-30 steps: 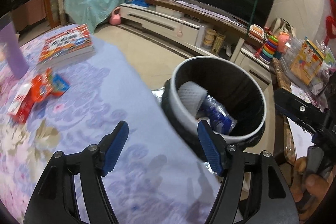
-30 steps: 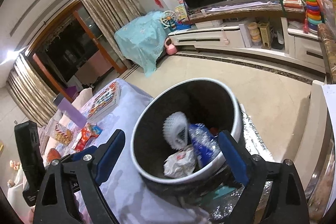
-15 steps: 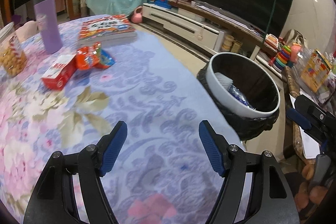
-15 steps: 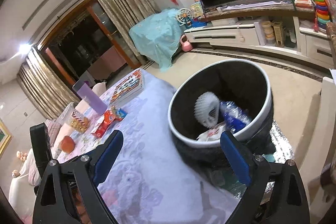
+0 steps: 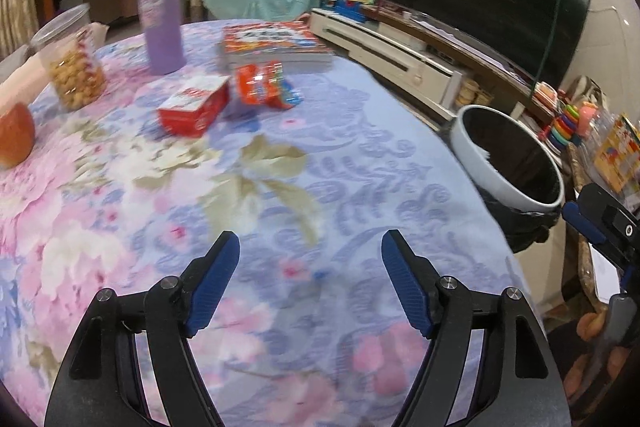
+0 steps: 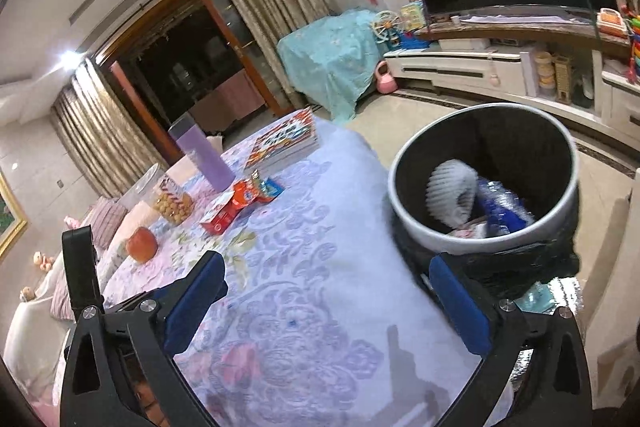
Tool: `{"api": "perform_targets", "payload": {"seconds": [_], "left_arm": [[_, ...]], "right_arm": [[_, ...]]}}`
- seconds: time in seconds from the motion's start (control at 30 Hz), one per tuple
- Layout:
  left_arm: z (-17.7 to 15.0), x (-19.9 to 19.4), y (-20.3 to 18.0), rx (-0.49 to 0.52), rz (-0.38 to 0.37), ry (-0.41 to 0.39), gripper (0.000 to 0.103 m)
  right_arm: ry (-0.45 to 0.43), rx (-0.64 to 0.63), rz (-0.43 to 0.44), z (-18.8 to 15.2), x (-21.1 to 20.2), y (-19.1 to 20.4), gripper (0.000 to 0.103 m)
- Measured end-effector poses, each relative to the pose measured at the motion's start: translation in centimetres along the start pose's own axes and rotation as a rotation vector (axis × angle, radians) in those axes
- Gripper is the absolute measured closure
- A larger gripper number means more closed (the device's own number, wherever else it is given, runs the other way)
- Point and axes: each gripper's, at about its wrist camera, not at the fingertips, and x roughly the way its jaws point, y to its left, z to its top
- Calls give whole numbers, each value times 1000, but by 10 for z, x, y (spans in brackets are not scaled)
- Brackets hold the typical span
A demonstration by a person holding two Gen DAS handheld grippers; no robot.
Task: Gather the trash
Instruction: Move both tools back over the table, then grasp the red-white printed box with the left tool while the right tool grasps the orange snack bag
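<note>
Both the left gripper and right gripper hang over the tabletop, fingers apart, still widening, empty; bin at right.

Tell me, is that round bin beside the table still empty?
No. The right wrist view shows the bin already holding a white foam net and a crumpled blue wrapper.

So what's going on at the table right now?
A person is clearing trash with two handheld grippers. Both the left gripper and the right gripper are empty over the floral tablecloth, jaws opening. The bin beside the table already holds a white foam net and a blue wrapper. A red box and snack packets remain on the table.
</note>
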Motion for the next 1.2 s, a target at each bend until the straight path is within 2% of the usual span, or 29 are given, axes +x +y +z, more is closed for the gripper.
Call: {"api": "perform_targets", "payload": {"seconds": [0.1, 0.2, 0.33, 0.73, 0.83, 1.2], "left_arm": [[-2, -1, 19, -27, 20, 0, 28], [-3, 0, 40, -55, 42, 0, 28], [-3, 3, 63, -84, 65, 5, 28], [13, 19, 106, -124, 101, 14, 28], [21, 29, 112, -117, 106, 19, 28], [60, 66, 129, -107, 106, 33, 27]], "right_arm": [[13, -39, 4, -4, 10, 15, 0], [86, -76, 11, -8, 28, 29, 0], [139, -103, 4, -13, 50, 45, 0], [134, -145, 26, 1, 104, 63, 3], [164, -144, 48, 3, 121, 64, 7], [200, -145, 63, 17, 170, 70, 9]]}}
